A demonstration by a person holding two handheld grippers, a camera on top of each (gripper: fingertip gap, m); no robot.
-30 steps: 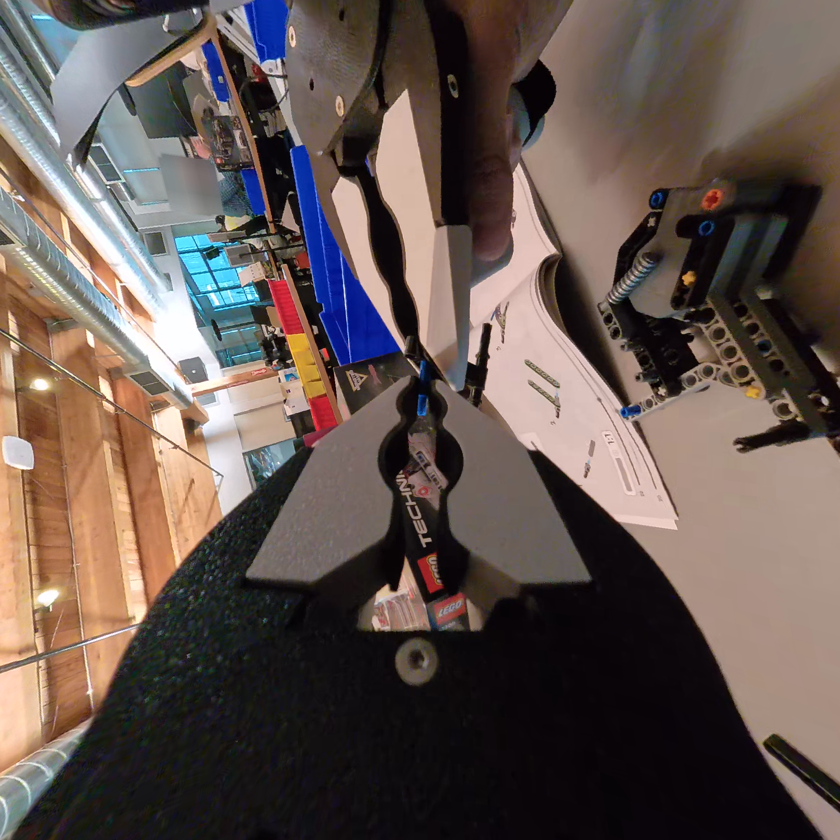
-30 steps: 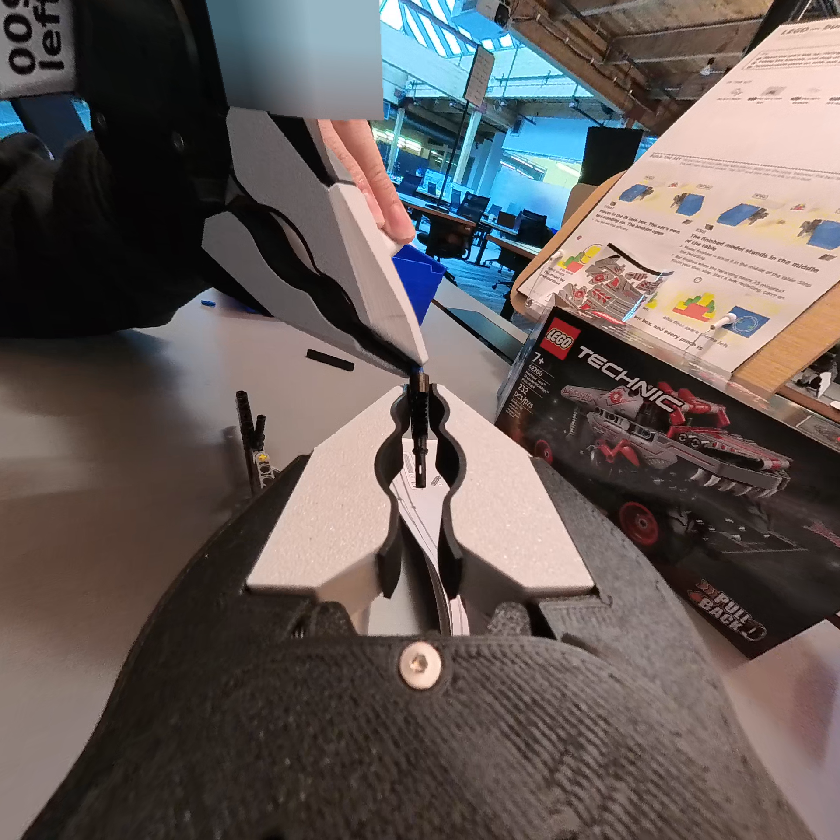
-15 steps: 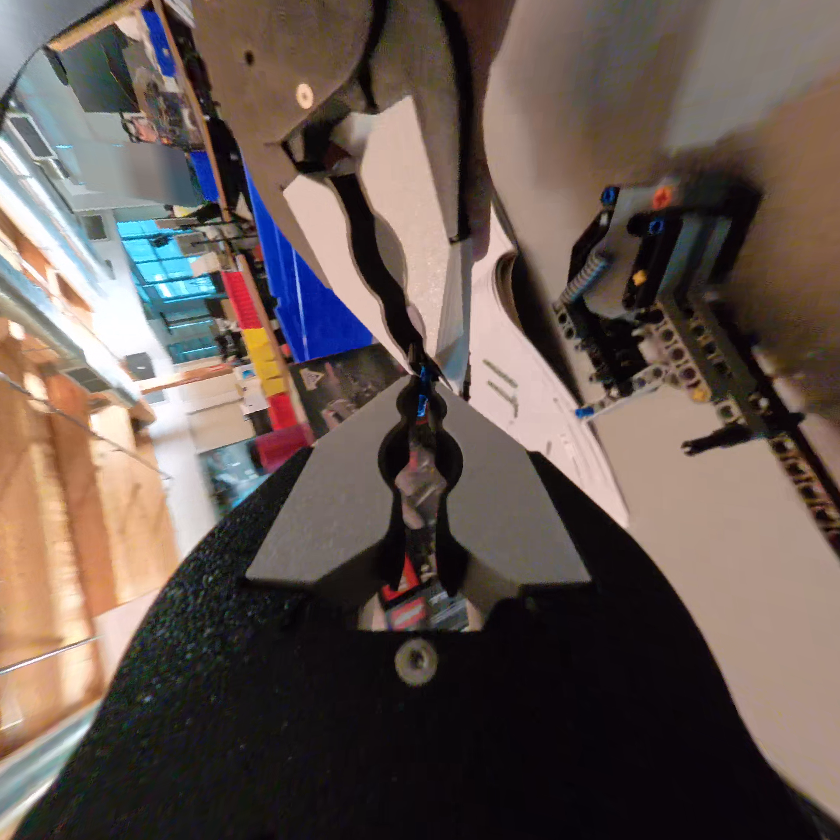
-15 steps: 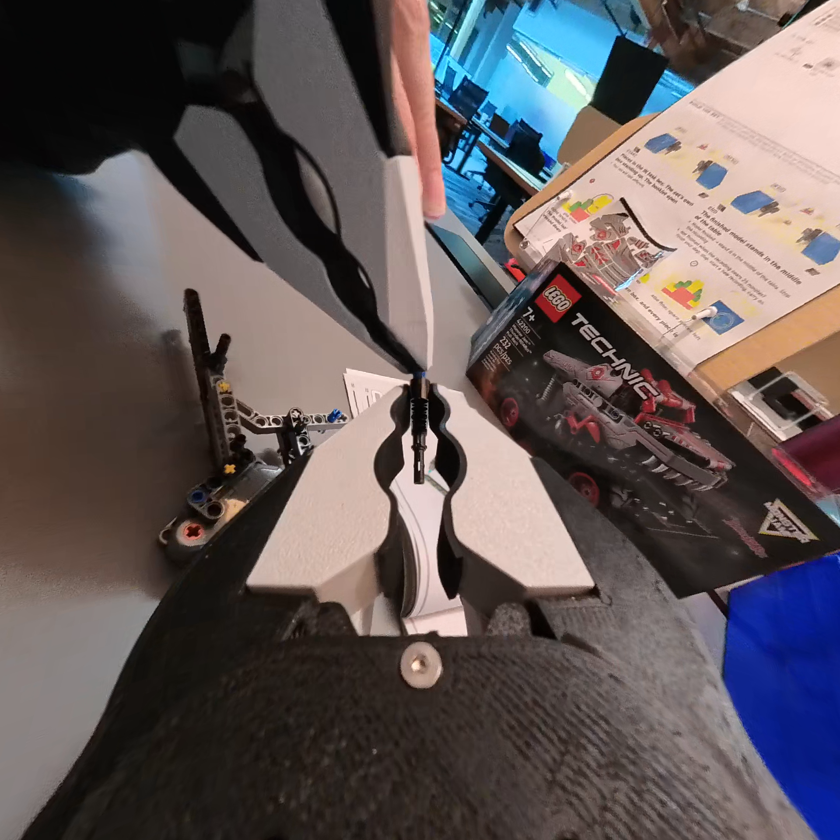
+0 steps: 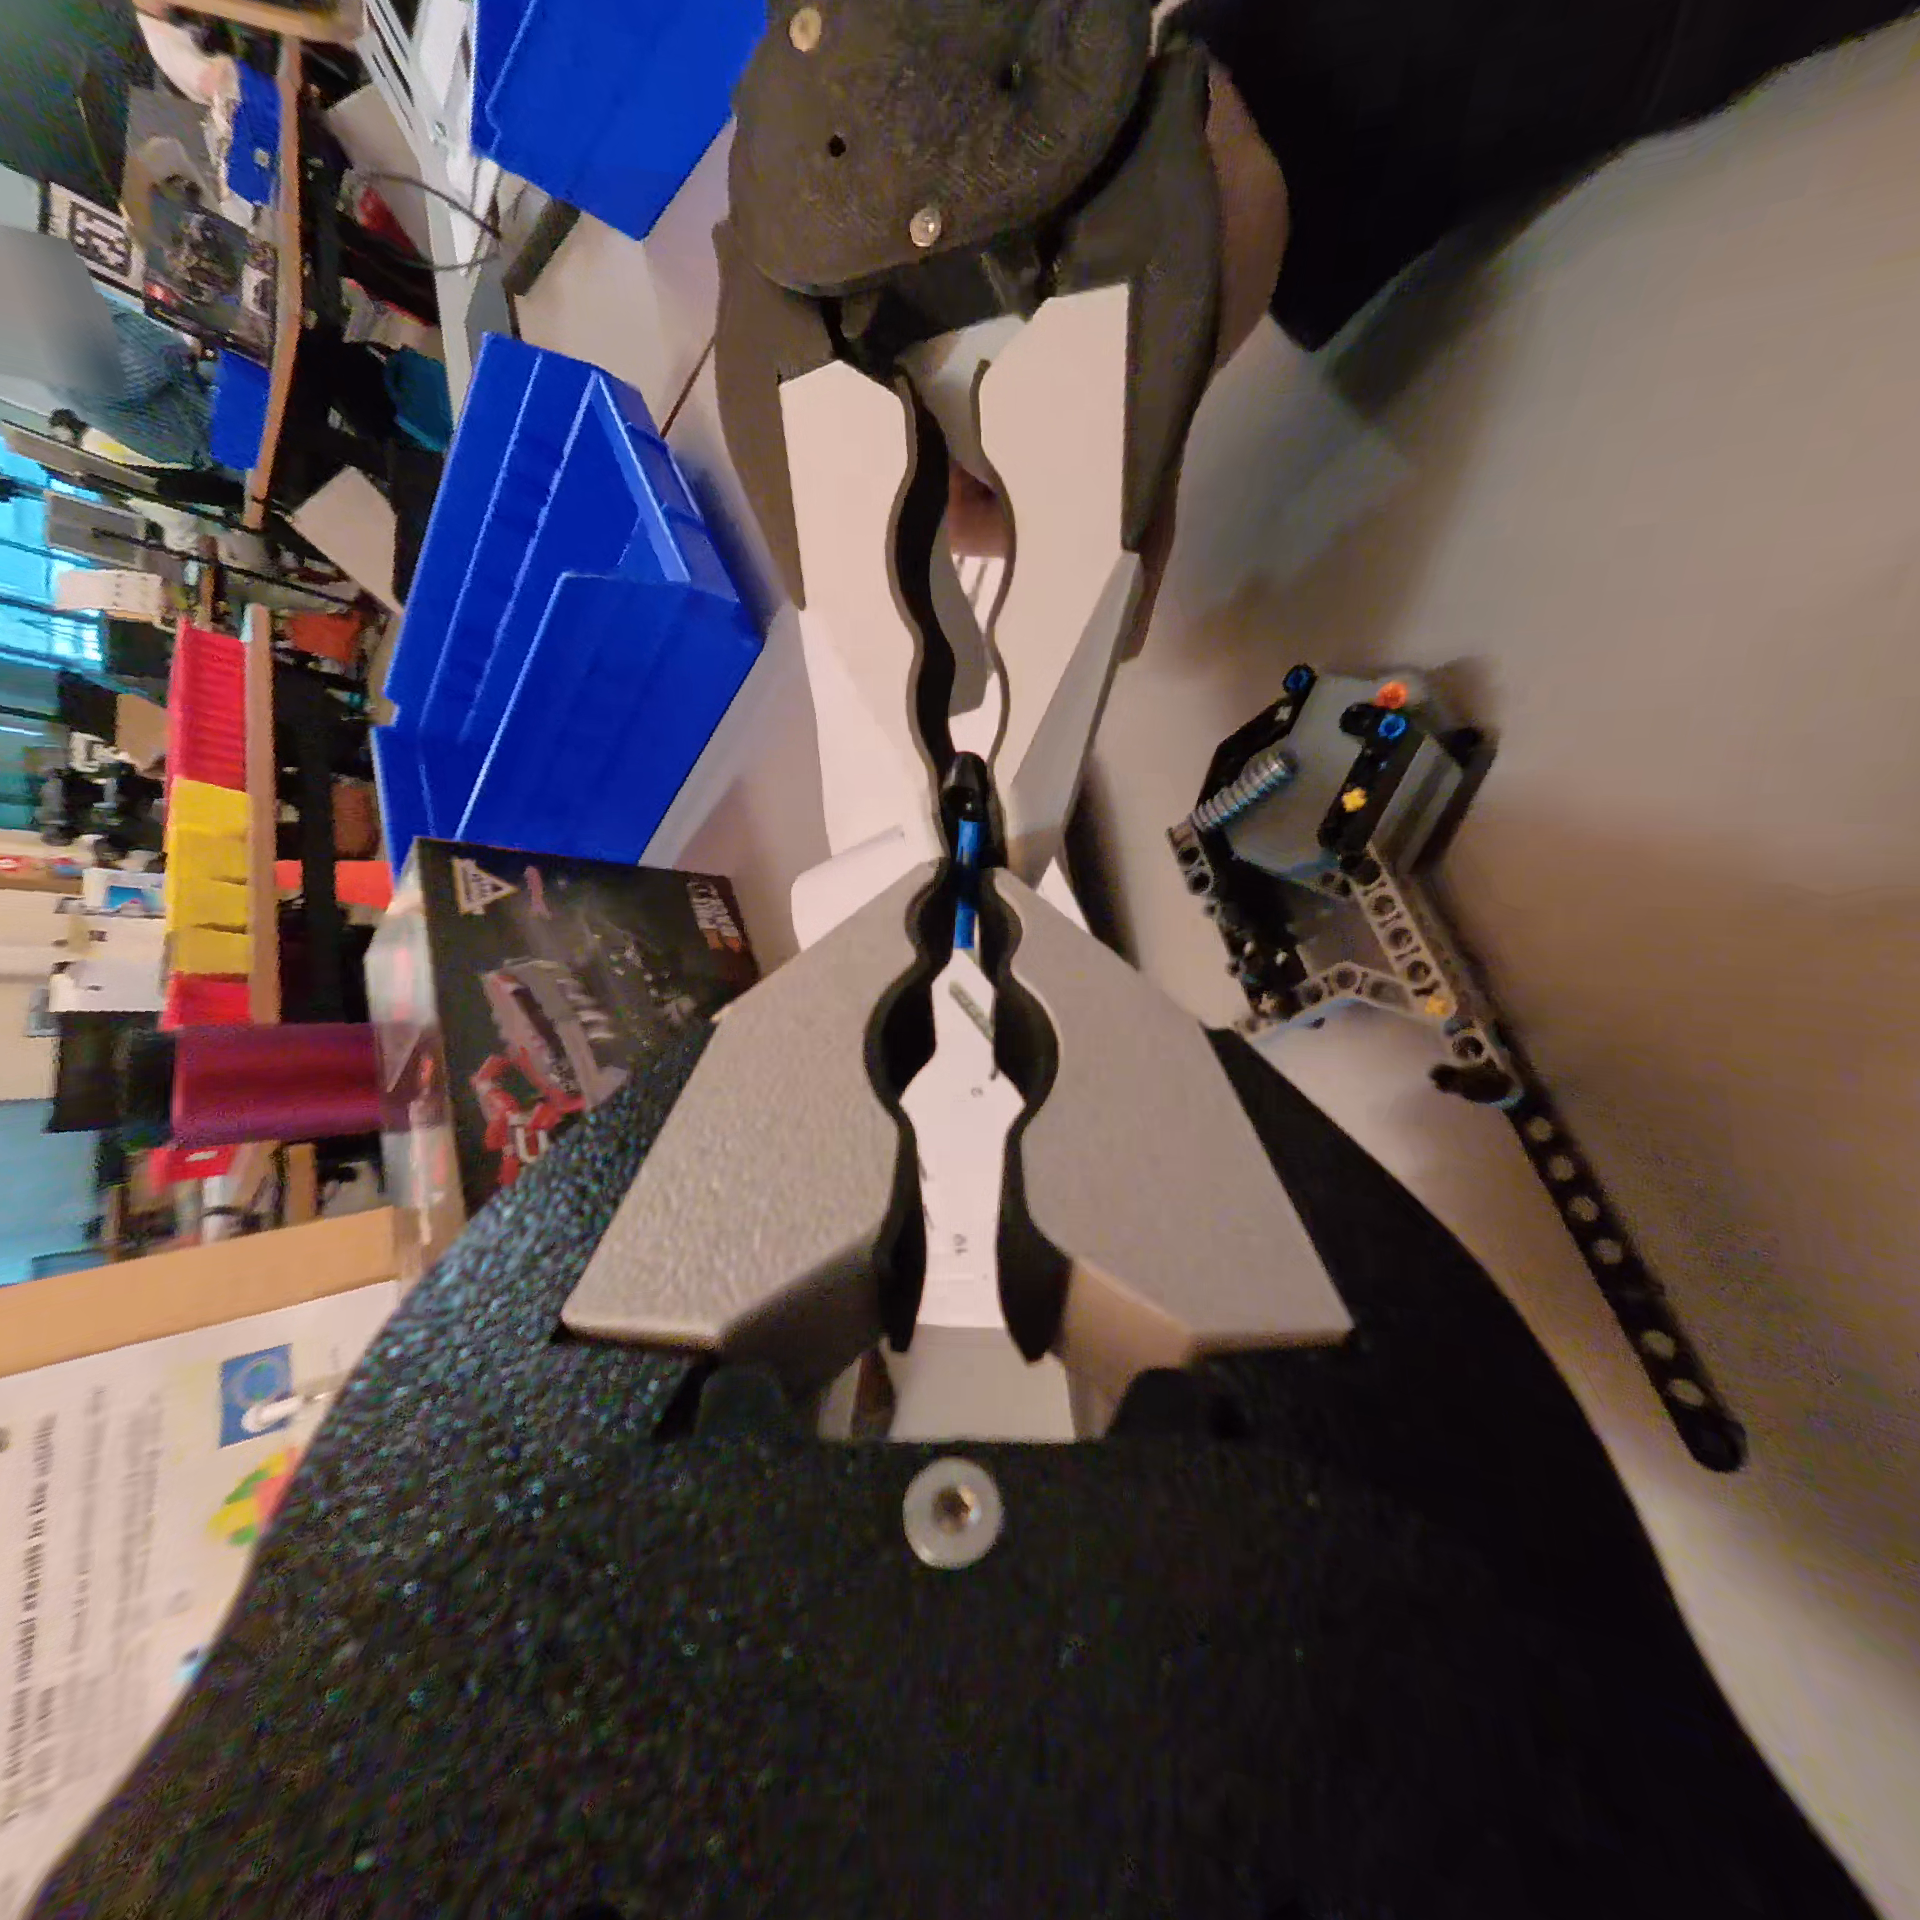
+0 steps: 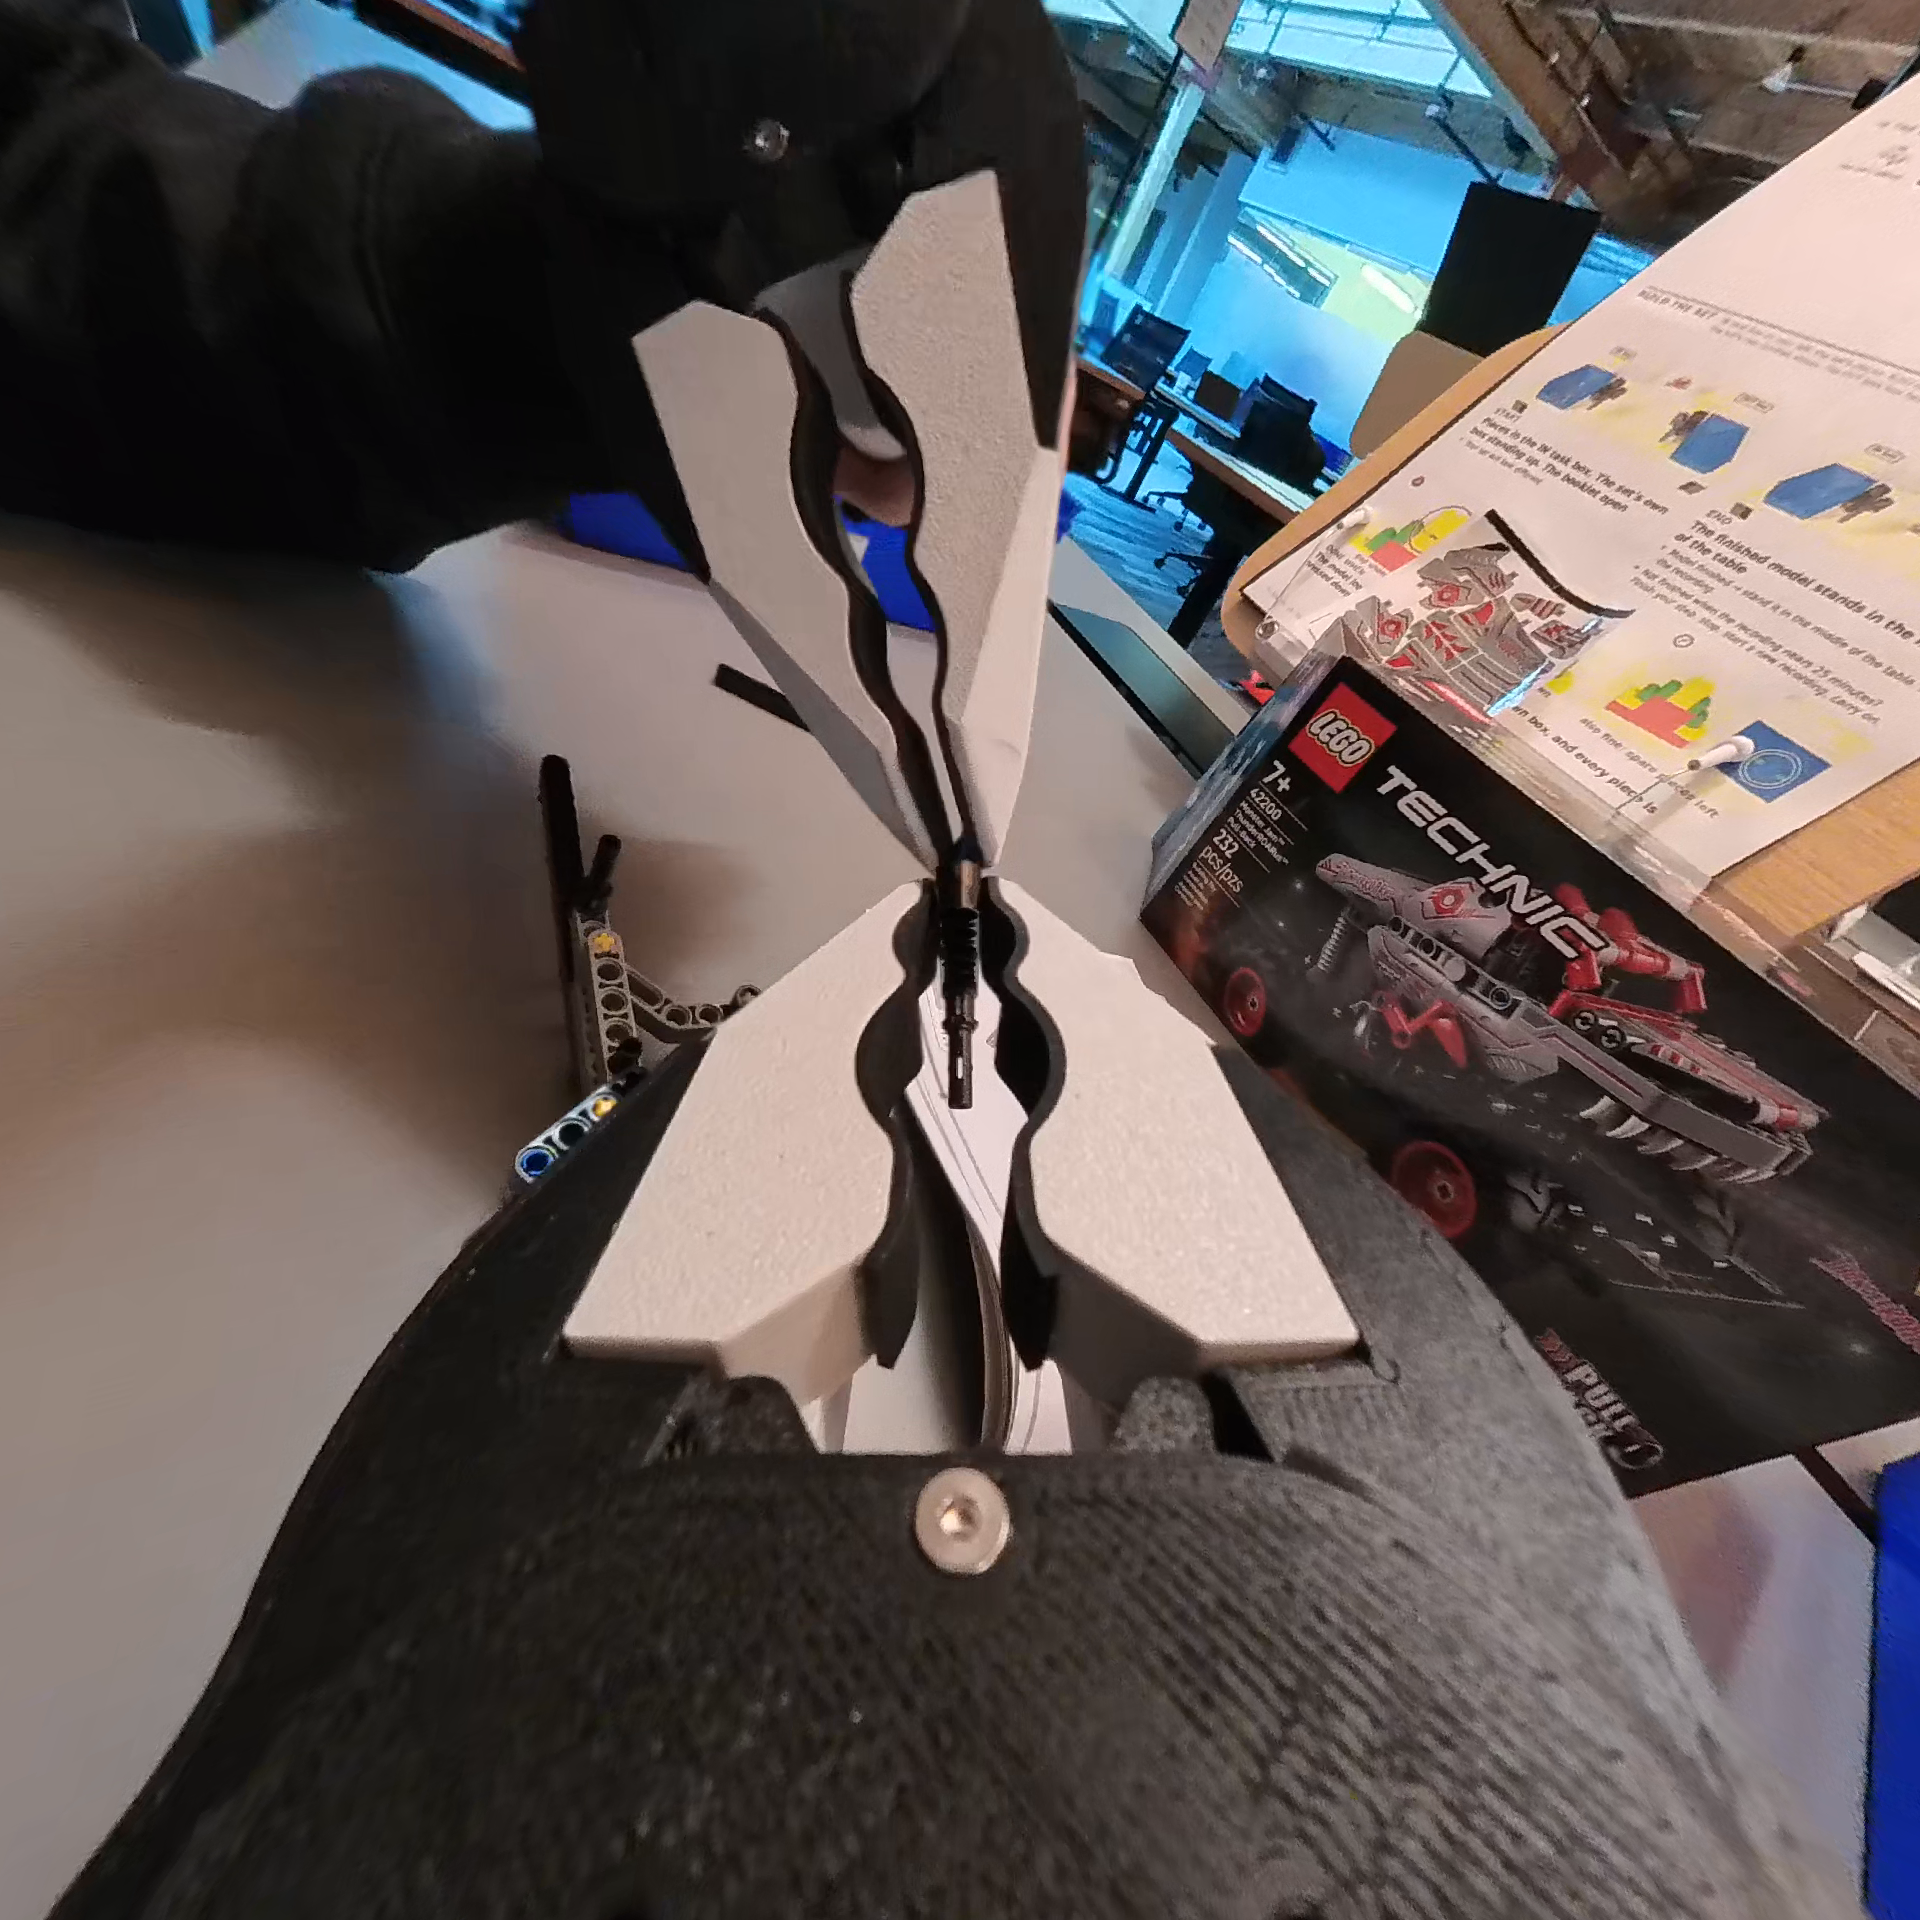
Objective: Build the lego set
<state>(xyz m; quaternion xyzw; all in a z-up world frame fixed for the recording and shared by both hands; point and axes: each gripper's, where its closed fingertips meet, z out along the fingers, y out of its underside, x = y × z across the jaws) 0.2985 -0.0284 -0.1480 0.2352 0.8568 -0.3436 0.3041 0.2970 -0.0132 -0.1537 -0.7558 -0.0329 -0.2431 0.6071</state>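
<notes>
My left gripper (image 5: 962, 902) is shut on a small blue pin (image 5: 965, 885). My right gripper (image 6: 957, 900) is shut on a thin black axle piece (image 6: 957, 989). The two grippers meet tip to tip above the table, so the blue pin and the black piece (image 5: 964, 774) touch end to end. The right gripper (image 5: 971, 774) comes in from the top of the left wrist view. The left gripper (image 6: 961, 836) comes in from the top of the right wrist view. The partly built grey and black model (image 5: 1340, 862) lies on the table to the side, with a long black beam (image 5: 1600, 1226) sticking out.
The set's black box (image 6: 1507, 987) stands by the table edge under a leaning instruction sheet (image 6: 1662, 520). Blue bins (image 5: 582, 644) sit beyond it. An open booklet (image 5: 956, 1164) lies under the grippers. A short black piece (image 6: 758, 691) lies on the grey table (image 6: 260, 935).
Both grippers have turned while staying tip to tip, and now face each other almost in line. Each still holds its piece. The model and box have shifted in both views.
</notes>
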